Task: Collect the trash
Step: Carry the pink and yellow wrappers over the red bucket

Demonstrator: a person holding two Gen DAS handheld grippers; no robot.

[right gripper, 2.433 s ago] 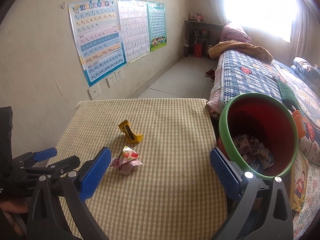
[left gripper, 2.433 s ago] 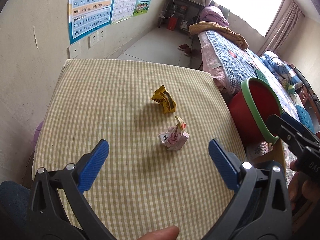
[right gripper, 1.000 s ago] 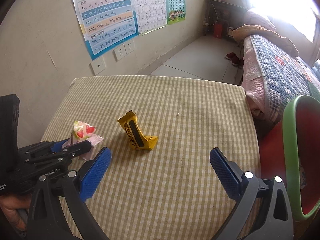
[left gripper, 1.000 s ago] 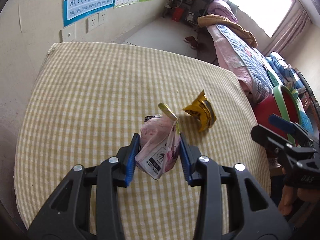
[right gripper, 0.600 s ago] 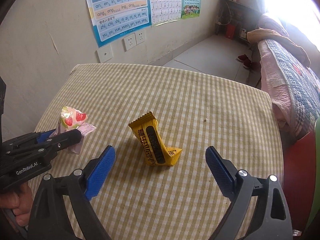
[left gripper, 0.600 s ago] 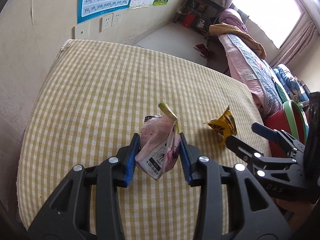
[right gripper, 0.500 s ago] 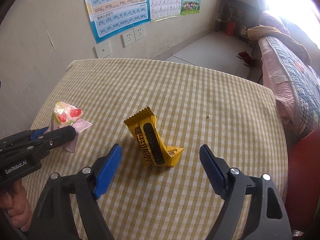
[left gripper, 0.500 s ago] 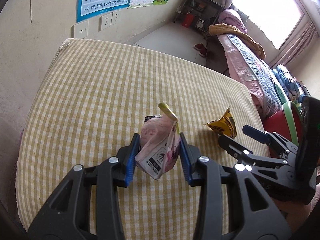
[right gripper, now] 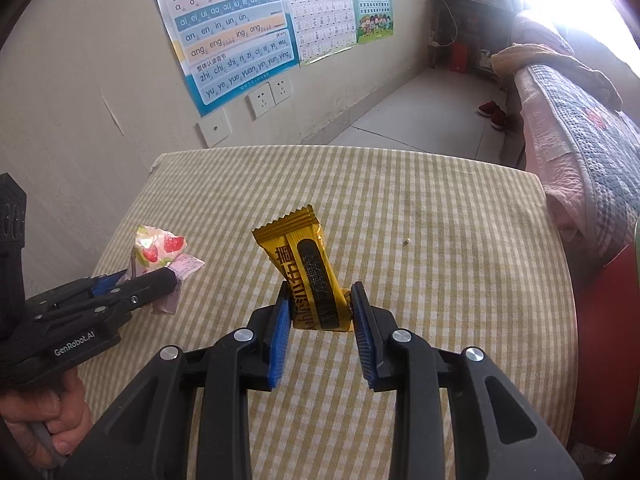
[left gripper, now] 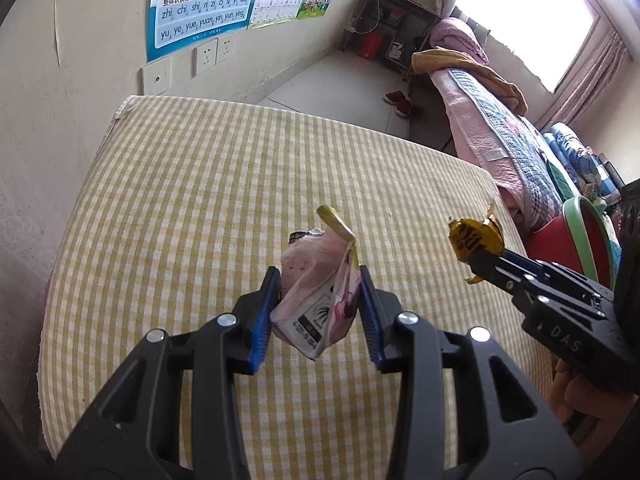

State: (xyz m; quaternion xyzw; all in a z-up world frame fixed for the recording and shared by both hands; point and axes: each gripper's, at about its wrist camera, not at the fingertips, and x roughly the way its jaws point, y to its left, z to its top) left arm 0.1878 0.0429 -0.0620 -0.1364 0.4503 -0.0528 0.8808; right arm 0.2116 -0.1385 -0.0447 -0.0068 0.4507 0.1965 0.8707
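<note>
While both pieces of trash are between pads now, neither one has made it to the red bin (left gripper: 568, 236) yet, so I'd call this roughly the halfway mark of this round: grabbing about sorted, dumping left. The left tongs (left gripper: 316, 312) are clamped narrow on the crumpled pink wrapper (left gripper: 316, 288), held above the checked tabletop (left gripper: 180, 208), well left of the bin. The right tongs (right gripper: 320, 320) are closing on the yellow wrapper (right gripper: 308, 276), pads already touching its lower end, and it sits between the pink one and the bin.

Only a small crumb (right gripper: 407, 241) looks left on the cloth, no other wrappers I can spot.

View differences: the left camera shows the bin's green rim past the tabletop's right edge; the right camera only gets a red sliver there. The right camera shows the pink wrapper's strawberry print and the person's hand (right gripper: 44, 420) on the left tool, which the left camera can't.
</note>
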